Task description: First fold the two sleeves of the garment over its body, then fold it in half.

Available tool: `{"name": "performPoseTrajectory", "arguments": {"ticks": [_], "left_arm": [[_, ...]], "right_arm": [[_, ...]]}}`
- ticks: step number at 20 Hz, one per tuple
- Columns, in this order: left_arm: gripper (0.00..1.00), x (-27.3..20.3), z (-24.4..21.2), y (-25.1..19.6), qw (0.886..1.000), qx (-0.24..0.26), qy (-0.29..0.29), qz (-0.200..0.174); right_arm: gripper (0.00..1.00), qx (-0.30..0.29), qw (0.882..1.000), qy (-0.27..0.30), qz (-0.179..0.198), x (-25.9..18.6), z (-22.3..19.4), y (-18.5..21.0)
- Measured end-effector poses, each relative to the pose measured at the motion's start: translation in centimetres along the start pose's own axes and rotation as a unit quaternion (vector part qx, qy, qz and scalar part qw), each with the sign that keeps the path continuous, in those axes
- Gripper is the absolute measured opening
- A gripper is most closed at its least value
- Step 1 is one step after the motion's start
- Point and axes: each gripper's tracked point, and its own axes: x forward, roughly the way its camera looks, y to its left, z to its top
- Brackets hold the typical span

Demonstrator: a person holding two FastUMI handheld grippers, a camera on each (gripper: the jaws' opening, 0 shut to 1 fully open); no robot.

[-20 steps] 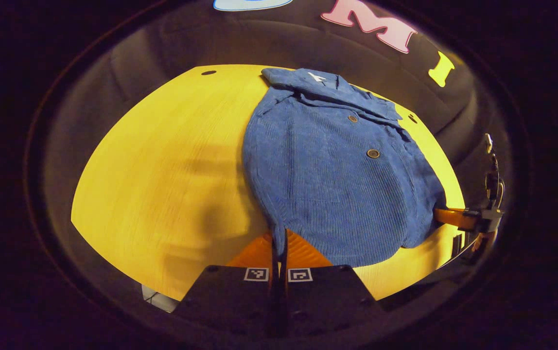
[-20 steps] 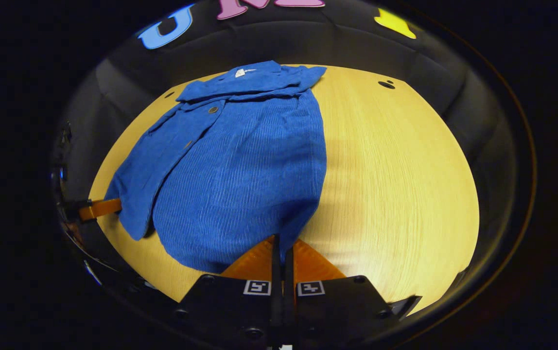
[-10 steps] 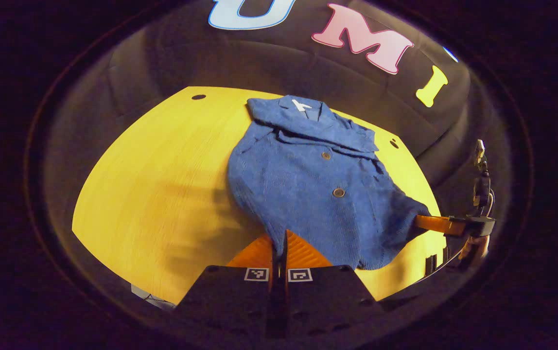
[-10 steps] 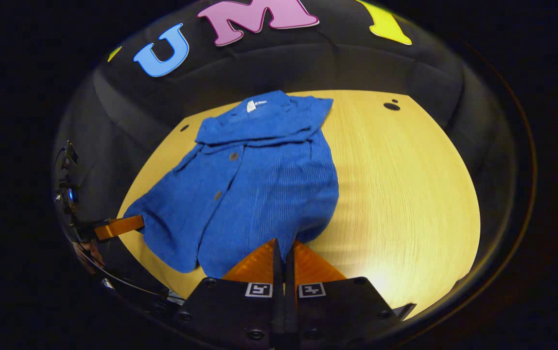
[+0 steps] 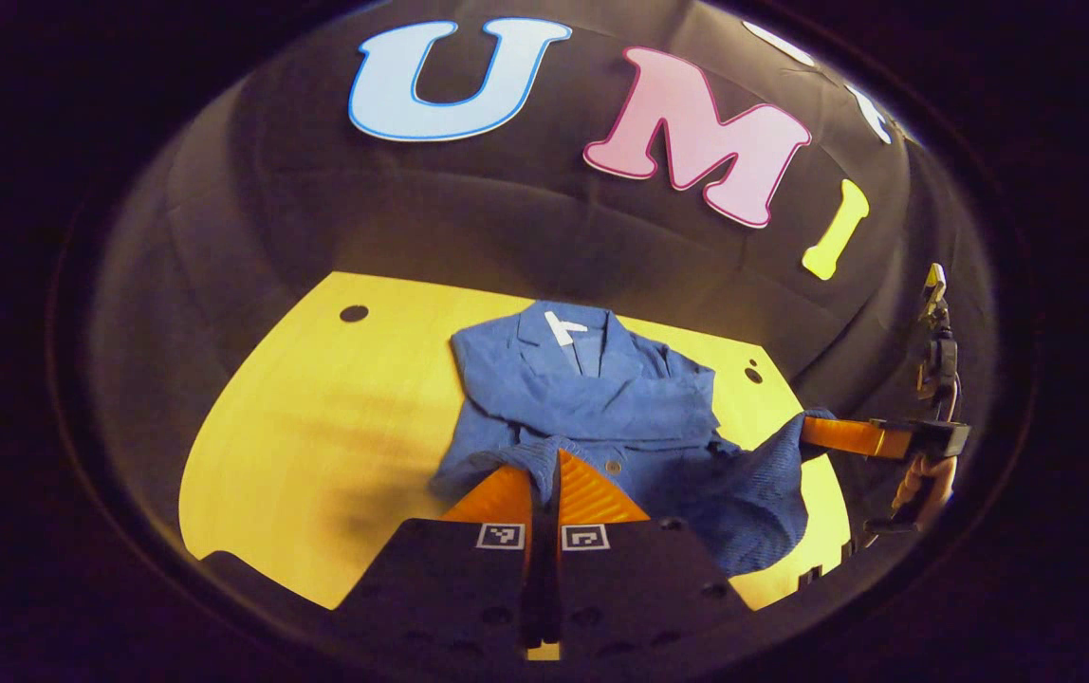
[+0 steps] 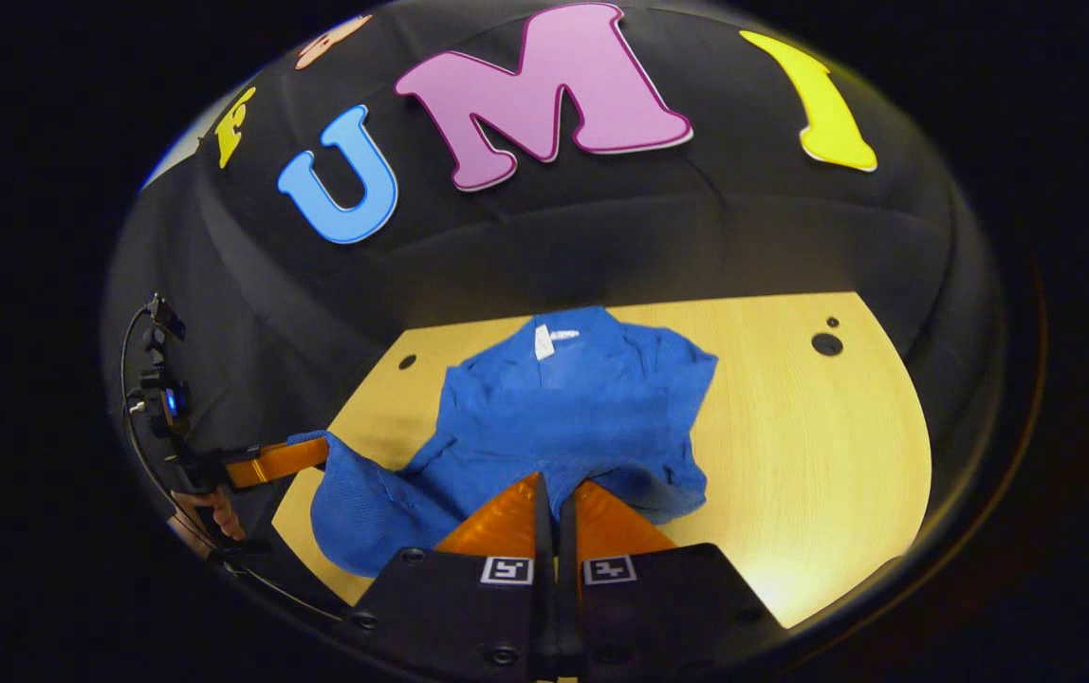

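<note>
Left gripper view: the left gripper (image 5: 545, 465) is seen at the bottom with its orange fingers (image 5: 587, 493) pressed together, pinching the lower edge of the blue jacket (image 5: 592, 398). The hem is held lifted off the yellow table (image 5: 317, 417), while the collar end of the jacket is laid flat on the table farther off, near the black cloth wall (image 5: 507, 237). A white tag (image 5: 563, 328) is seen inside the collar, and a button (image 5: 613, 467) just beside the fingers. At the right edge the right gripper (image 5: 815, 432) is seen, held by a hand (image 5: 924, 479); its orange fingers are closed on the other corner of the hem, which is held raised, with the cloth sagging between the two grippers. Small dark holes (image 5: 353, 313) are seen in the table top. Right gripper view: the right gripper (image 6: 554, 489) is seen at the bottom, its orange fingers (image 6: 507, 517) pressed together with the jacket (image 6: 582, 408) edge pinched between them. The jacket is spread on the table (image 6: 810, 446) ahead, collar and tag (image 6: 543, 341) at the far end by the wall. At the left the left gripper (image 6: 312, 453) is seen, gripped by a hand (image 6: 208, 507), with its fingers closed on the other hem corner, lifted above the table.
</note>
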Motion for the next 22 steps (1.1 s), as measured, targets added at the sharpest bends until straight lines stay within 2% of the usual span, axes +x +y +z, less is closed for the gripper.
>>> {"name": "performPoseTrajectory", "arguments": {"ticks": [2, 5, 12, 15, 16, 17, 18, 19, 20, 22], "left_arm": [[0.00, 2.1, 3.8, -0.1, 1.000, 0.004, -0.020, -0.006], [0.00, 5.9, 8.4, 1.8, 0.998, 0.037, -0.047, 0.033], [0.00, 18.2, 16.0, 4.9, 0.993, 0.052, -0.088, 0.058], [0.00, 23.9, 18.6, 6.7, 0.987, 0.084, -0.123, 0.062], [0.00, 25.4, 18.3, 6.9, 0.986, 0.094, -0.121, 0.059], [0.04, 26.4, 17.6, 7.1, 0.987, 0.103, -0.110, 0.054], [0.05, 27.1, 16.7, 7.5, 0.988, 0.113, -0.084, 0.067], [0.26, 26.7, 16.1, 7.7, 0.987, 0.120, -0.062, 0.083], [0.46, 26.7, 15.6, 7.4, 0.987, 0.122, -0.068, 0.083], [0.87, 24.4, 16.5, 5.8, 0.985, 0.106, -0.116, 0.065]], "right_arm": [[0.04, -0.011, 1.000, -0.016, -0.003, 2.1, 3.0, -0.2], [0.05, -0.033, 0.999, -0.031, -0.022, 5.5, 6.8, -2.4], [0.04, -0.007, 0.993, -0.070, -0.093, 15.6, 13.0, -10.7], [0.04, 0.026, 0.989, -0.075, -0.128, 19.9, 13.9, -14.3], [0.07, 0.044, 0.987, -0.074, -0.136, 21.1, 13.5, -15.0], [0.09, 0.064, 0.986, -0.068, -0.138, 22.1, 13.0, -15.4], [0.23, 0.077, 0.985, -0.054, -0.144, 22.7, 12.2, -15.8], [0.26, 0.079, 0.987, -0.042, -0.136, 22.7, 11.5, -15.4], [0.46, 0.060, 0.988, -0.039, -0.139, 22.2, 10.9, -15.2], [0.84, 0.008, 0.983, -0.085, -0.162, 20.0, 12.2, -15.2]]}}
